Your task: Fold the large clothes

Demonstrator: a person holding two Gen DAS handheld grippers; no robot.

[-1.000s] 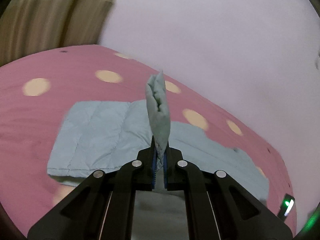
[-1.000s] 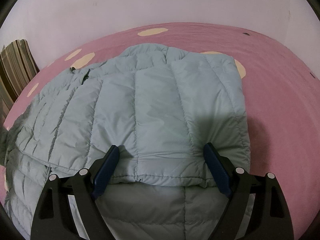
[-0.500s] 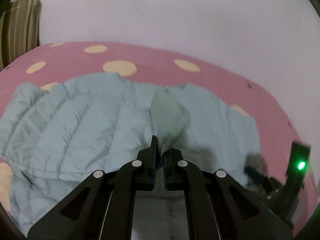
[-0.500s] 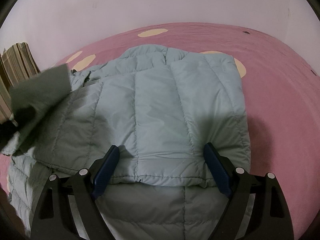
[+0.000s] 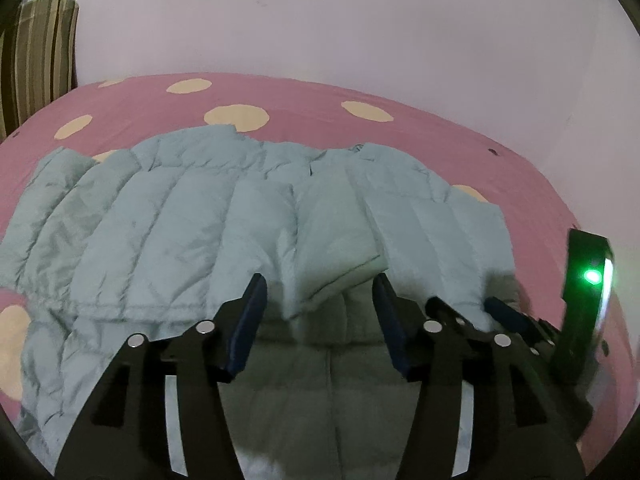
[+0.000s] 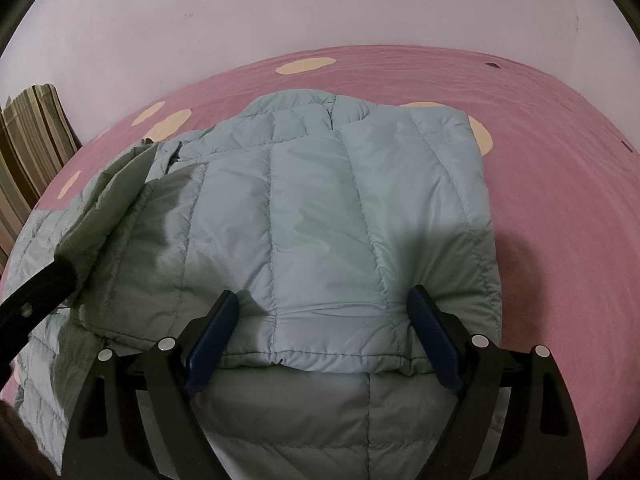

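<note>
- Sleeve-folding step: pale blue quilted puffer jacket point(image 6: 320, 216) lying on pink dotted bed point(image 6: 560, 184), sleeves folded across.
- Left gripper point(image 5: 320, 300), right gripper point(image 6: 324, 320): spread apart, empty, at the hem.
- Next, probably: pinching hem, folding toward collar.

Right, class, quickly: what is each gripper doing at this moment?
Left gripper: open, holding nothing, above the jacket.
Right gripper: open, holding nothing, jaws either side of the folded jacket edge.

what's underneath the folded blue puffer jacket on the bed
The jacket lies on a pink bedspread with cream dots. One dot pokes out at its far edge; whatever else lies beneath is covered.
</note>
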